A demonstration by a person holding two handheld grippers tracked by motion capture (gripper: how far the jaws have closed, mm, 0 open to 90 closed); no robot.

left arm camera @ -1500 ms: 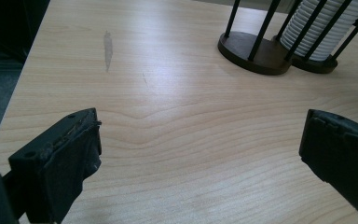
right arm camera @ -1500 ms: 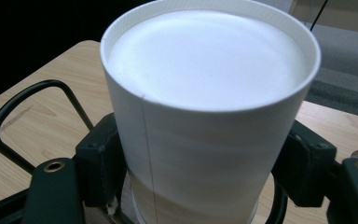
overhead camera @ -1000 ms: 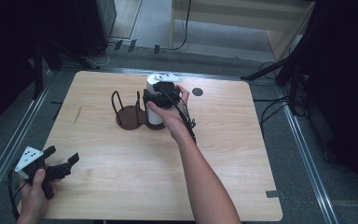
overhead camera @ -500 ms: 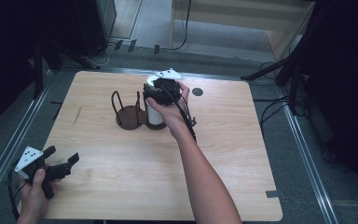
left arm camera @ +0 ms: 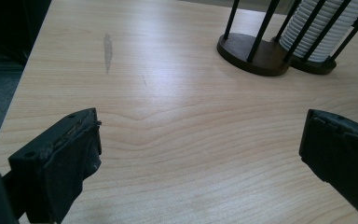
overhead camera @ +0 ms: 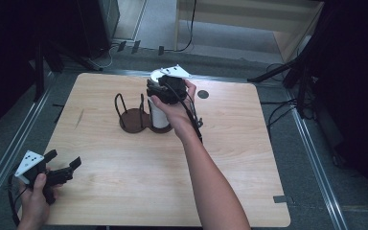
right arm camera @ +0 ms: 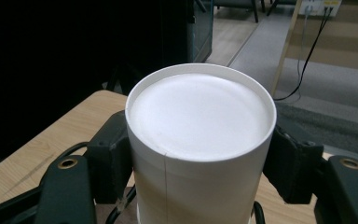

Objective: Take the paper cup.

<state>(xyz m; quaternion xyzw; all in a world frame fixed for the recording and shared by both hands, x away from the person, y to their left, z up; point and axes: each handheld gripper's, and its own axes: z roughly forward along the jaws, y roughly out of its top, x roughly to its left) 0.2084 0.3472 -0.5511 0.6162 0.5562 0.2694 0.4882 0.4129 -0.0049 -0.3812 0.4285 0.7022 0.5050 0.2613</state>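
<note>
- White paper cup (right arm camera: pixel 200 140) (upside down) sits pinched between the right claw's (right arm camera: pixel 200 161) pads, topping the cup stack (overhead camera: pixel 159 115) in the dark rack (overhead camera: pixel 136 117).
- Left claw (left arm camera: pixel 200 154) gapes empty, well apart from the rack, over the bench (overhead camera: pixel 124 191).

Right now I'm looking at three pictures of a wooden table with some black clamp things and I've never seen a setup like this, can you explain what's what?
A person sits at a wooden table and holds a hand-operated clamp, a two-jaw gripper, in each hand. The high view looks down from above. The other two pictures come from small cameras riding on the grippers, looking along their black jaws.

On the table stands a dark rack with thin upright rods, holding a stack of white paper cups.

The right gripper has just closed on the upside-down top cup; its pads press the sides. The left gripper rests near the table's near left corner, jaws open, holding nothing.
</note>
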